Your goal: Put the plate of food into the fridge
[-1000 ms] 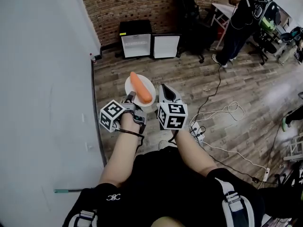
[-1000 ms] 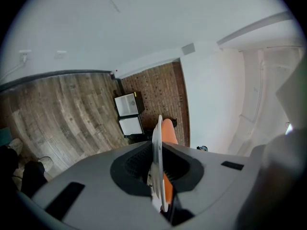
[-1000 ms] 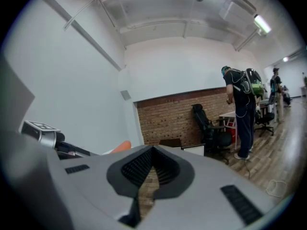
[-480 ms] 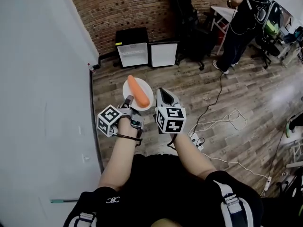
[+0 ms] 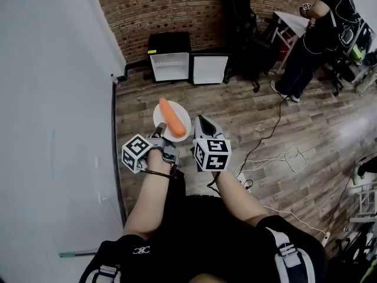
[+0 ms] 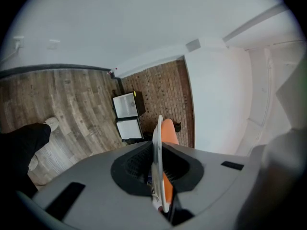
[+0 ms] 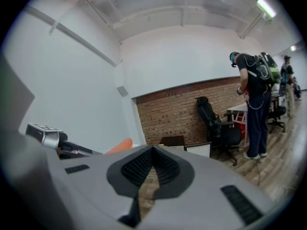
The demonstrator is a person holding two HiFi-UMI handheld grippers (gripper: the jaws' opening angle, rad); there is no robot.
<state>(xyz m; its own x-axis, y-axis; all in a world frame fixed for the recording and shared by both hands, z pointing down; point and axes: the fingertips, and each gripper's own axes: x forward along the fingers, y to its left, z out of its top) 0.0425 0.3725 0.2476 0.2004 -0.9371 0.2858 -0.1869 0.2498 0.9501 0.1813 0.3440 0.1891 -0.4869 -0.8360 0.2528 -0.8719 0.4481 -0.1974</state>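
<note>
**Head view, change over the last second.** The left claw point(image 5: 160, 130), the right claw point(image 5: 201, 121) and the plate point(image 5: 184, 115) now sit slightly lower in frame. The fridge point(image 5: 170, 58) has dropped down the frame and then edged right. The bystander point(image 5: 323, 31) has moved right, close to the frame edge. The floor cable point(image 5: 281, 157) lies lower. A dark trouser leg point(image 5: 177, 184) now reaches up beside the left forearm.

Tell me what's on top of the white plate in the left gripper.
One orange carrot lies across the plate. The jaws of the left gripper clamp the near rim, covering that edge; the carrot hides the surface beneath it.
</note>
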